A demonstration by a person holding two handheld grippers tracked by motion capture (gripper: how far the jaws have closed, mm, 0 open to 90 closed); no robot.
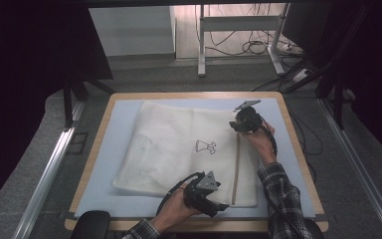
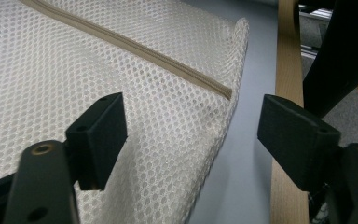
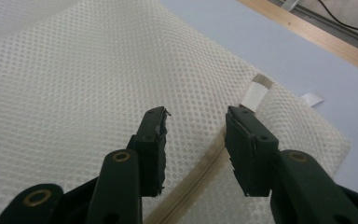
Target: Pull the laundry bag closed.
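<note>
We see no readable writing on the white mesh laundry bag [image 1: 179, 149], just a small dress drawing [image 1: 205, 146] (black outline). The bag lies flat on the table's [image 1: 104, 149] pale blue mat, wood-edged; beyond are grey floor and cables [image 1: 251, 45]. Our left gripper [image 2: 191, 140] gapes wide over the bag's near corner, holding nothing; our right gripper [image 3: 196, 126] stands partly open astride the beige zipper [image 3: 191, 182], gripping nothing.

From above, the small dark print [image 1: 205, 146] on the mesh bag [image 1: 169, 144] is too tiny to make out. The left tongs [image 1: 218, 205] cover the near end of the zip [image 1: 236, 169], and the right tongs [image 1: 235, 125] hide its far end. The person's sleeves [image 1: 283, 199] run off the bottom edge.
</note>
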